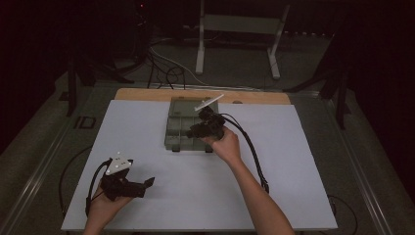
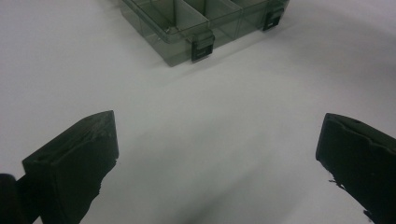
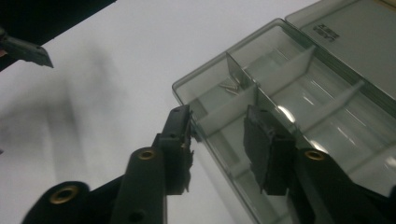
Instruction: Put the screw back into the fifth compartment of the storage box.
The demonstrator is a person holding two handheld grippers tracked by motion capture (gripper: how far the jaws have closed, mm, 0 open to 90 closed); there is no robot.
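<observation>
I have the translucent grey-green plastic organiser box (image 1: 188,128) sitting in the upper middle of the high view, on the matte white sheet (image 1: 274,161) that covers the tabletop, a strip of bare wood (image 1: 147,94) showing along the sheet's far edge. The box is rectangular, its lid (image 3: 359,42) laid flat open behind it, and thin upright dividers (image 3: 285,70) split the tray into compartments with glossy, reflective floors. In the corner compartment at the upper middle of the right gripper view lie a few small pale slivers (image 3: 231,85); I cannot tell what they are. My right tongs (image 1: 208,128) are at the near right part of the box; in the right gripper view they (image 3: 217,142) stand partly open, one blocky black jaw outside the near wall, the other inside the tray, with nothing pressed between the pads. My left tongs (image 1: 148,182) rest low at the lower left of the high view, well apart from the box, spread wide over bare sheet (image 2: 219,140) and holding nothing. Two dark latches (image 2: 203,46) hang on the box's front wall.
</observation>
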